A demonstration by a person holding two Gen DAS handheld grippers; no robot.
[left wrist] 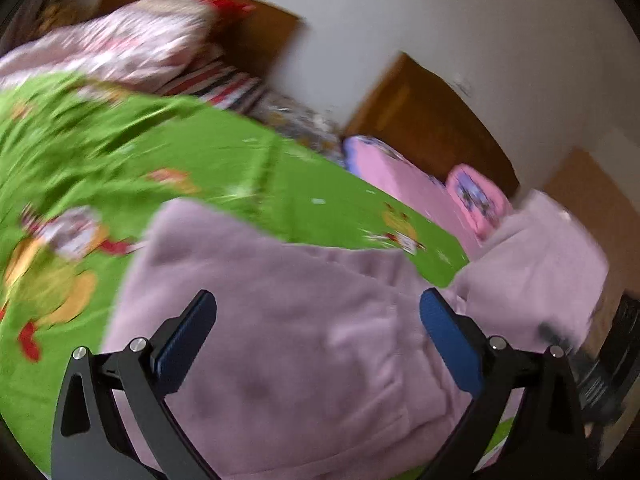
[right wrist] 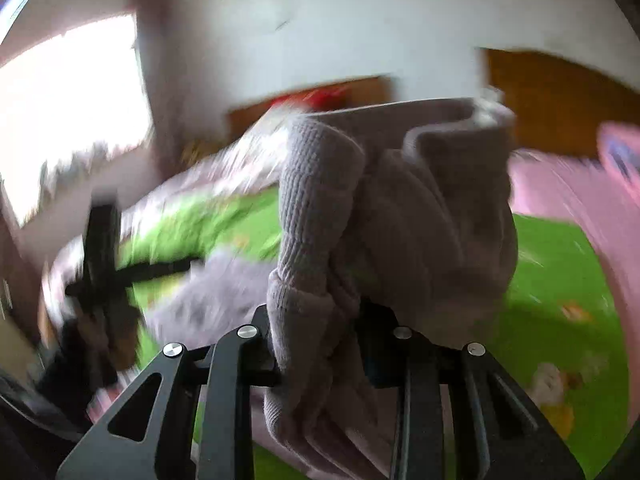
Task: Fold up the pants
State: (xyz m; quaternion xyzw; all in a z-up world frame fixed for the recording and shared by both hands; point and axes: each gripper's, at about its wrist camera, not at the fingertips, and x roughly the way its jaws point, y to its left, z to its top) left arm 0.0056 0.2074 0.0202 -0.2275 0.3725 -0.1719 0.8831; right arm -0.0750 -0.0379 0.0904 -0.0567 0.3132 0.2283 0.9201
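The left gripper (left wrist: 318, 308) hung with its jaws spread wide over the lilac pants (left wrist: 288, 340), which lay on a green sheet (left wrist: 224, 152), pink pillows (left wrist: 404, 180) far right.

Green bedsheet (left wrist: 240, 168) open left; pillows (left wrist: 476, 196) (pink) block right

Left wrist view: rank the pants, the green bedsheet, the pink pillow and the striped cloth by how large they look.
1. green bedsheet and pants: alike in apparent area; the pants lie nearest the camera, so I won't rank them.
2. pink pillow and striped cloth: both small, blurred, too close to call.
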